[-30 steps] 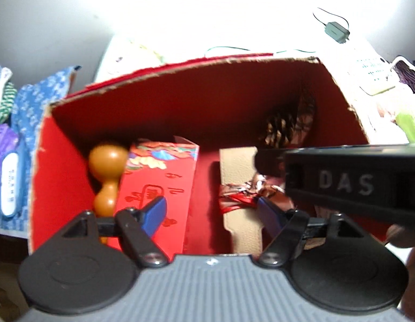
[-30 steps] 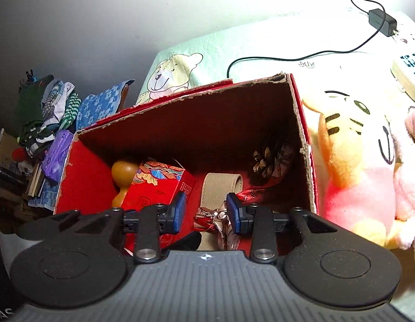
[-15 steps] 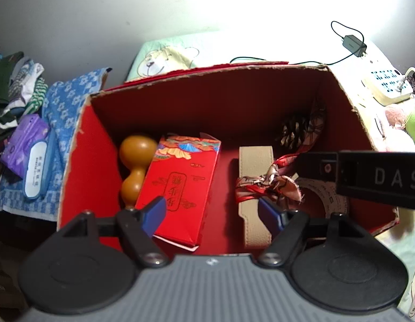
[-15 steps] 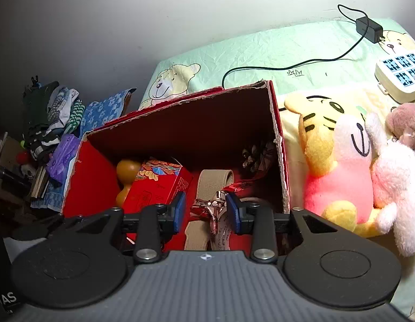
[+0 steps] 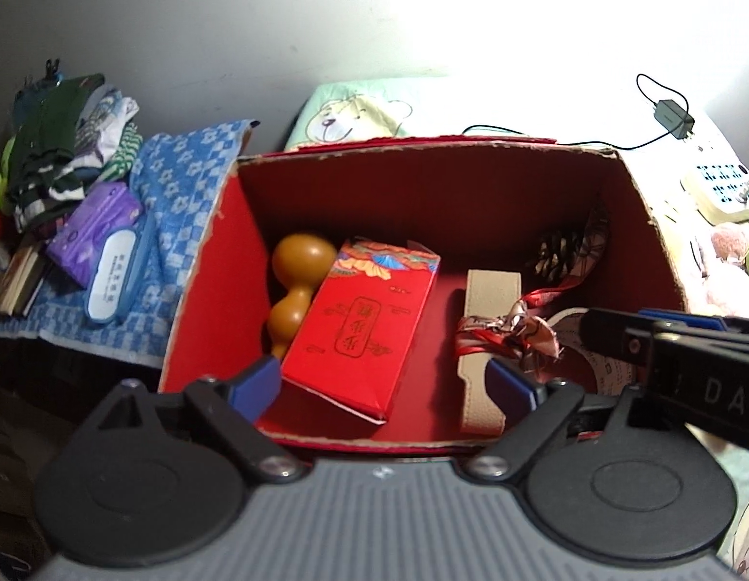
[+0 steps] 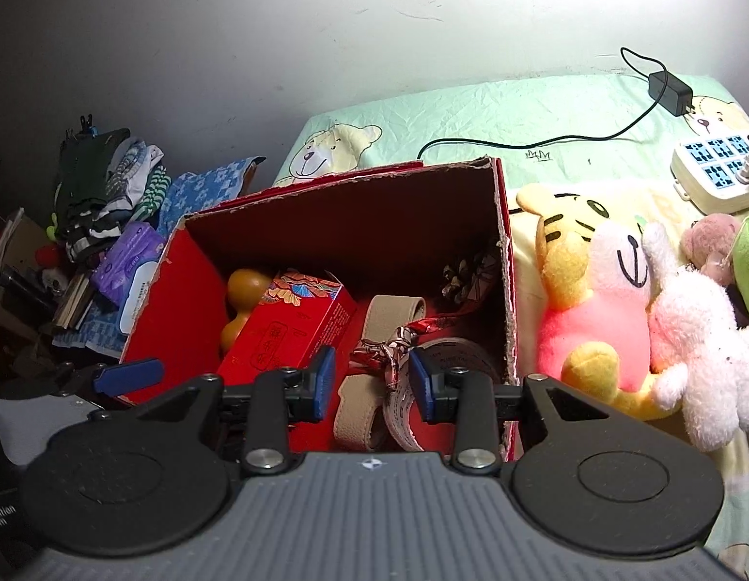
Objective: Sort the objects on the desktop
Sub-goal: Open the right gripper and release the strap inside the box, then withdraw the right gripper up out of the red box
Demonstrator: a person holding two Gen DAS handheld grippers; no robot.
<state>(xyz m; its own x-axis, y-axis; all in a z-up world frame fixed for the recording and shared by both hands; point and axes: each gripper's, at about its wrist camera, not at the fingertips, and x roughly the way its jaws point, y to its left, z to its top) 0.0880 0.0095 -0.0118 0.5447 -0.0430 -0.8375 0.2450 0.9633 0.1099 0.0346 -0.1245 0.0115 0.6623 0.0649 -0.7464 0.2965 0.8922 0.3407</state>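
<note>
Both grippers point steeply down over the near edge of an open red cardboard box (image 5: pixel 214 290) that sits on a bed. The left gripper (image 5: pixel 384 385) has its blue-padded jaws spread wide and opening, with nothing pinched; they frame the box's near wall from above. The right gripper (image 6: pixel 369 380) hangs beside it with its fingers partly apart, gripping nothing; the patterned ribbon (image 6: pixel 389 353) and a roll of tape (image 6: pixel 447 363) lie lower down in the box, seen through the gap. In the left wrist view the right gripper's black body crosses the lower right and hides the box's right near corner. Left of the box, a pile of folded clothes (image 5: pixel 69 145) lies by the wall, then a purple wipes pack (image 5: pixel 101 237) on a blue patterned towel (image 5: pixel 180 184). Inside the box, from left to right: a brown gourd (image 5: pixel 299 285) against the left wall, a red gift carton (image 5: pixel 362 324) leaning beside it and touching it, a beige strap (image 5: pixel 486 339) with the ribbon knotted over it, and a pine cone (image 5: pixel 558 252) at the back right corner. Right of the box lie a tiger plush (image 6: pixel 568 242), a pink plush (image 6: pixel 612 310) and a white plush (image 6: pixel 694 334) pressed together, with a charger (image 6: pixel 670 92) and a power strip (image 6: pixel 713 169) behind them on the green bear-print sheet (image 6: pixel 471 111).
</note>
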